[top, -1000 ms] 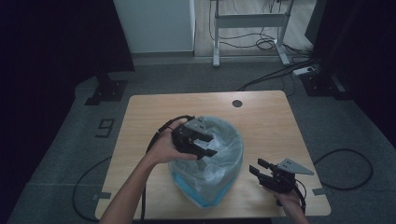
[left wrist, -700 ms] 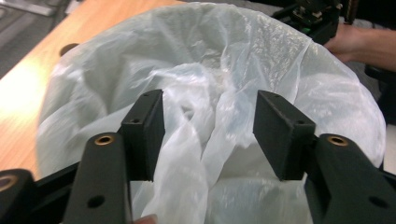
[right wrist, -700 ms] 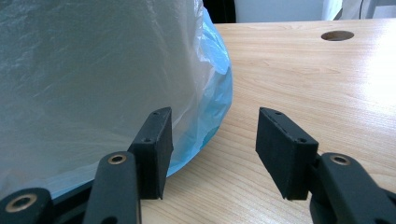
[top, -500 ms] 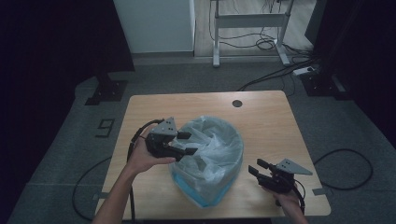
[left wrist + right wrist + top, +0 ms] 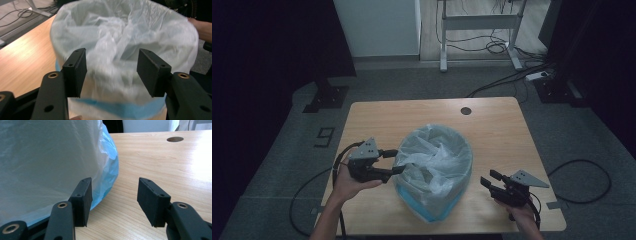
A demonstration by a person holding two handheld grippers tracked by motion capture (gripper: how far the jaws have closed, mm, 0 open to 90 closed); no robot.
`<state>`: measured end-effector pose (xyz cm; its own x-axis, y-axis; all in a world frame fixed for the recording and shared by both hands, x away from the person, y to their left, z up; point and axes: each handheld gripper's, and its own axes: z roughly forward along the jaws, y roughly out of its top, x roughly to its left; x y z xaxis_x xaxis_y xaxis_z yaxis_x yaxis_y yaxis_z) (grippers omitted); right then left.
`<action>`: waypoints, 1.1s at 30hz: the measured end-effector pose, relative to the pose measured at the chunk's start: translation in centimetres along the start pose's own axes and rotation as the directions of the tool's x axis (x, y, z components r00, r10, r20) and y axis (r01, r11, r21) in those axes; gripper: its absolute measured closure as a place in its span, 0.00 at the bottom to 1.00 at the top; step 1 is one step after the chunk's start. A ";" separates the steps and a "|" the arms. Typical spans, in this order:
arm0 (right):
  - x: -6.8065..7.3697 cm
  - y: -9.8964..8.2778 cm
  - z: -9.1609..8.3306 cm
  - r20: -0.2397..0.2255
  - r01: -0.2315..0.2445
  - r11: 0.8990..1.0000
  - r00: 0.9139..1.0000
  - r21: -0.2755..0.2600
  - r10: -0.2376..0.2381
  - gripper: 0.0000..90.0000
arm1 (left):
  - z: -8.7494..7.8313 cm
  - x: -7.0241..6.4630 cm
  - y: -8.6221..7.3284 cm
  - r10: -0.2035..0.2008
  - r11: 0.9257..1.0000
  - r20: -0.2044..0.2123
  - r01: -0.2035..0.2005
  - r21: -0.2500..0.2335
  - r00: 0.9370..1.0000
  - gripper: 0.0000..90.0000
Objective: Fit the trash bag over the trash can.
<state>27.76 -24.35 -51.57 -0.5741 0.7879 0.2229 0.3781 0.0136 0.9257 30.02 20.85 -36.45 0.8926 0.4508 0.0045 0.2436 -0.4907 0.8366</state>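
Two grippers flank the bin (image 5: 434, 172) at mid-table (image 5: 412, 112), left gripper (image 5: 393, 161) with jaws just opened and empty, right gripper (image 5: 488, 179) wide and empty (thin liner (image 5: 120, 32) looks soft, slippery; pinch it at the rim).

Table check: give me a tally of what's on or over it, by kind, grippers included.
Blue bin: 1
Clear bag lining it: 1
Grippers: 2, left gripper and right gripper, both open
Total: 4

Wooden table (image 5: 377, 120) — round hole (image 5: 466, 110); floor cables (image 5: 492, 45), perhaps.
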 end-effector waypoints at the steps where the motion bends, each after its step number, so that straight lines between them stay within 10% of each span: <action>1: 0.0 -0.1 0.0 0.004 -0.001 1.000 1.000 0.004 0.001 0.50 | -0.3 -0.1 -0.5 -0.009 1.000 -0.003 0.009 -0.008 1.000 0.45; 16: -0.5 -0.6 0.0 0.030 -0.004 1.000 1.000 0.019 0.004 0.50 | -2.9 -0.5 -8.0 -0.120 0.993 -0.100 0.118 -0.023 0.988 0.45; 33: -0.6 -1.1 -0.3 0.065 0.029 0.999 0.997 0.035 -0.031 0.50 | -0.2 0.0 -14.5 -0.244 0.967 -0.149 0.252 0.040 0.958 0.45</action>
<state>27.47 -24.97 -52.68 -0.5374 0.8252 0.1738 0.3868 0.0580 0.9203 26.39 28.05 -48.47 0.7392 0.6630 -0.1179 0.4761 -0.3908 0.7878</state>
